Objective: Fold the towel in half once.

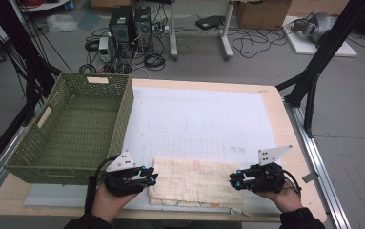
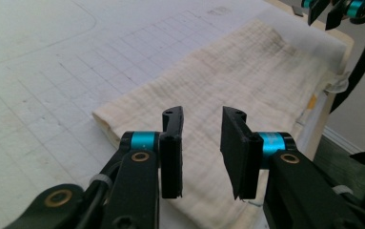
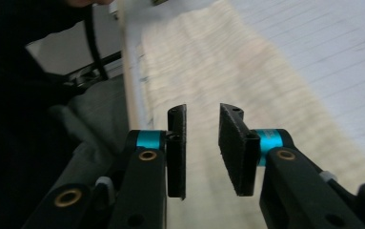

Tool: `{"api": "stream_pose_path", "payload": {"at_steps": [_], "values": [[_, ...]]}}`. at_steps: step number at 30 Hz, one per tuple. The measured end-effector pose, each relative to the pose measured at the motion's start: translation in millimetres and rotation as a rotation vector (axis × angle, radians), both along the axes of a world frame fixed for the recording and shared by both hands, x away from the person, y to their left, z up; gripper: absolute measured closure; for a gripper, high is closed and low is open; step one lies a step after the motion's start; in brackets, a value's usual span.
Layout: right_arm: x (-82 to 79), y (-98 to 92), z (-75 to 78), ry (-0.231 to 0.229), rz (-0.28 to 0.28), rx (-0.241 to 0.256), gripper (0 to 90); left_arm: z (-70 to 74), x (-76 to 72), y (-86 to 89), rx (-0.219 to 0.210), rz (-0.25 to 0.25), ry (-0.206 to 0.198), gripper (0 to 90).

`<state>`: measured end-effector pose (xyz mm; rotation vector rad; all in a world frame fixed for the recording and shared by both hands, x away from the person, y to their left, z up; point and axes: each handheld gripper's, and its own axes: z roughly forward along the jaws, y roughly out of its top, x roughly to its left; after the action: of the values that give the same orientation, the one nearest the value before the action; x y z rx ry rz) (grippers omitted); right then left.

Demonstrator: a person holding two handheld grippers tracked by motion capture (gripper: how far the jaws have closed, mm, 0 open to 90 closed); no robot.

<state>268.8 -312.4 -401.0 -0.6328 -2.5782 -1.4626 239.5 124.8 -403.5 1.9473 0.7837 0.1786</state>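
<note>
A folded cream cloth lies flat near the front edge of the white gridded mat. My left gripper hovers at the cloth's left end, open, nothing between its jaws. My right gripper hovers at the cloth's right end, open too and holding nothing. In the left gripper view the cloth stretches away beyond the left gripper, with the other gripper far off at top right. In the right gripper view the right gripper stands just above the cloth.
A green woven basket sits on the table's left side, close to my left hand. The wooden table edge runs just in front of the cloth. Black frame legs stand off the right rear corner.
</note>
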Motion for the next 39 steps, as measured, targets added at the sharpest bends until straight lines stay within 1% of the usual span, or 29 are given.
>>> {"api": "stream_pose_path", "payload": {"at_steps": [1, 2, 4, 5, 6, 7, 9, 10, 12, 14, 15, 16, 17, 18, 19, 20, 22, 24, 25, 26, 29, 30, 31, 32, 33, 34, 35, 37, 39], "values": [[2.7, -2.6, 0.6, 0.000, -0.021, 0.002, 68.2, -1.2, 2.3, -1.2, 0.003, 0.011, -0.005, 67.5], [6.0, -5.1, -0.3, -0.014, -0.059, 0.000, 65.3, -3.1, 5.1, -2.8, 0.014, 0.020, -0.003, 67.0], [13.7, -8.7, -6.0, -0.028, -0.121, -0.045, 61.7, -8.9, 12.0, -6.6, 0.038, 0.047, -0.001, 65.8], [17.5, -9.8, -10.6, -0.042, -0.157, -0.069, 59.0, -11.9, 15.7, -8.9, 0.053, 0.064, -0.004, 65.5], [21.9, -11.2, -15.8, -0.045, -0.189, -0.085, 58.1, -14.9, 20.1, -10.8, 0.063, 0.081, -0.006, 65.2], [26.3, -11.9, -20.2, -0.039, -0.209, -0.103, 55.0, -17.6, 25.0, -12.2, 0.067, 0.098, -0.005, 64.5], [32.7, -12.5, -25.9, -0.055, -0.245, -0.145, 53.7, -22.9, 34.3, -15.8, 0.080, 0.141, -0.003, 63.4], [35.8, -12.5, -27.8, -0.056, -0.251, -0.155, 52.7, -25.5, 39.1, -17.5, 0.089, 0.160, 0.003, 62.5], [41.4, -12.8, -31.3, -0.050, -0.261, -0.170, 52.3, -30.3, 46.5, -21.9, 0.139, 0.203, 0.002, 58.2], [45.9, -11.9, -35.7, -0.034, -0.247, -0.183, 54.1, -34.3, 51.5, -25.9, 0.152, 0.214, 0.025, 56.8], [47.3, -10.9, -37.7, -0.027, -0.238, -0.196, 56.7, -36.0, 53.8, -27.1, 0.170, 0.215, 0.043, 55.6], [48.2, -9.8, -39.4, -0.014, -0.223, -0.206, 61.8, -38.3, 55.6, -28.8, 0.179, 0.215, 0.058, 56.3], [48.7, -8.5, -40.8, -0.009, -0.204, -0.211, 67.7, -40.3, 56.7, -29.9, 0.192, 0.202, 0.061, 61.5], [48.8, -7.0, -41.4, -0.009, -0.185, -0.221, 74.0, -41.4, 56.6, -30.5, 0.197, 0.198, 0.049, 70.3], [48.6, -5.6, -41.4, -0.016, -0.172, -0.222, 80.2, -41.3, 57.2, -29.9, 0.174, 0.186, 0.056, 76.8], [48.9, -4.5, -40.7, -0.020, -0.158, -0.222, 82.3, -40.5, 58.2, -30.7, 0.169, 0.197, 0.057, 83.9], [51.3, -3.1, -39.3, -0.020, -0.157, -0.222, 83.5, -38.4, 60.4, -32.3, 0.181, 0.216, 0.035, 85.4], [56.8, -3.3, -36.3, -0.036, -0.182, -0.227, 83.9, -35.6, 64.7, -32.0, 0.154, 0.251, 0.022, 85.5], [59.4, -3.7, -34.4, -0.040, -0.197, -0.225, 84.0, -32.6, 68.2, -31.3, 0.130, 0.279, 0.011, 85.5], [64.2, -3.9, -30.8, -0.057, -0.219, -0.221, 84.2, -30.0, 71.3, -31.5, 0.119, 0.301, -0.006, 85.6], [76.0, -1.5, -19.3, -0.103, -0.276, -0.216, 84.3, -23.2, 82.1, -34.4, 0.101, 0.350, -0.048, 85.5], [80.7, -0.6, -15.8, -0.116, -0.296, -0.214, 84.2, -22.3, 86.3, -35.4, 0.096, 0.357, -0.054, 85.1], [85.5, 0.0, -13.5, -0.131, -0.318, -0.210, 83.2, -23.2, 90.7, -35.8, 0.084, 0.364, -0.044, 83.7], [90.1, 0.4, -12.6, -0.144, -0.347, -0.212, 78.8, -24.0, 94.1, -36.6, 0.102, 0.375, -0.039, 78.6], [93.8, -0.1, -13.2, -0.140, -0.363, -0.202, 73.7, -25.1, 95.9, -36.5, 0.110, 0.385, -0.041, 71.3], [95.8, -1.1, -14.3, -0.138, -0.375, -0.192, 68.4, -25.5, 96.6, -35.0, 0.112, 0.388, -0.036, 68.5], [95.8, -1.9, -15.1, -0.135, -0.395, -0.199, 63.9, -25.4, 96.1, -34.4, 0.121, 0.387, -0.038, 65.5], [92.5, -5.1, -15.4, -0.119, -0.397, -0.185, 61.0, -24.1, 91.8, -34.4, 0.144, 0.366, -0.048, 60.6], [83.7, -6.8, -14.5, -0.130, -0.382, -0.183, 60.4, -22.8, 86.2, -34.9, 0.129, 0.332, -0.041, 60.5]]}}
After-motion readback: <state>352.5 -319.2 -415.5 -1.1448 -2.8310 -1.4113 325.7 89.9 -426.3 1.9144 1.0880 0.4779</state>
